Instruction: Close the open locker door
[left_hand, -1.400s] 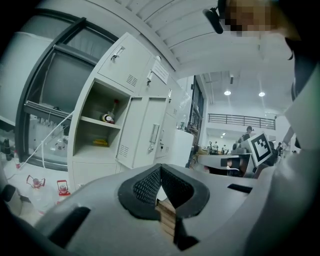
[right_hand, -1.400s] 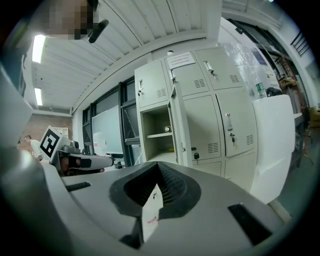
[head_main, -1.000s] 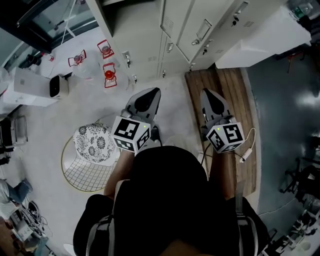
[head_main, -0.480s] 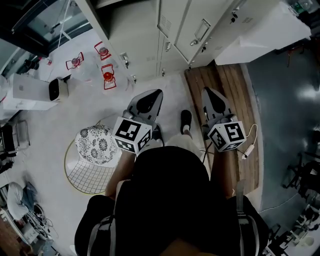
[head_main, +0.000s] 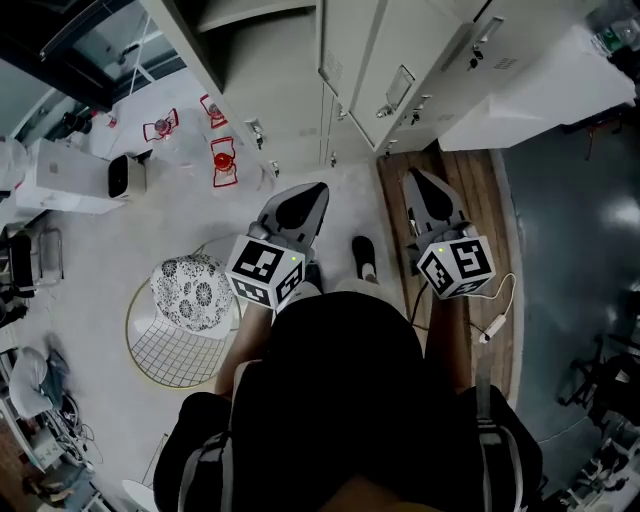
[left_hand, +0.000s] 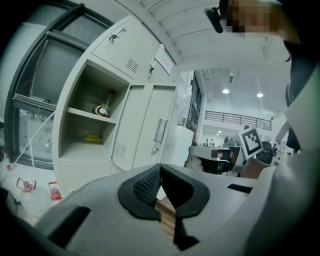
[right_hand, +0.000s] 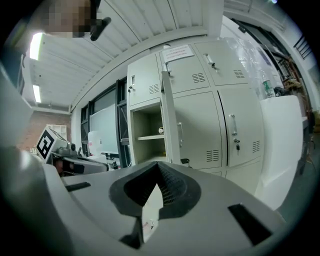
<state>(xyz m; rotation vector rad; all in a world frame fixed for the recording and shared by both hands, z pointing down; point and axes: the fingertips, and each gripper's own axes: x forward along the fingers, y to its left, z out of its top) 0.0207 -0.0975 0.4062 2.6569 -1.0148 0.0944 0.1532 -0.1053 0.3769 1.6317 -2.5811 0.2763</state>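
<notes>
A bank of pale grey lockers (head_main: 420, 60) fills the top of the head view. One compartment (left_hand: 87, 125) stands open, with a bottle (left_hand: 102, 109) lying on its shelf. Its door (head_main: 345, 50) swings out toward me; the left gripper view shows its face (left_hand: 135, 125) and the right gripper view its edge (right_hand: 167, 120). My left gripper (head_main: 310, 190) and right gripper (head_main: 415, 178) are held side by side at waist height, pointing at the lockers and well short of the door. The left gripper (left_hand: 160, 172) is shut and holds nothing. The right gripper (right_hand: 159, 170) is likewise shut and empty.
A round wire stool with a patterned cushion (head_main: 190, 290) stands at my left. Red-framed items (head_main: 225, 160) and a white box (head_main: 70, 175) lie on the floor near the locker base. On the right are a wooden platform (head_main: 470, 200), a large white block (head_main: 530, 80) and a cable (head_main: 495, 325).
The person has stepped toward the lockers, one shoe now forward between the grippers. The lockers look slightly nearer. Both grippers stay shut in the same carried pose.
</notes>
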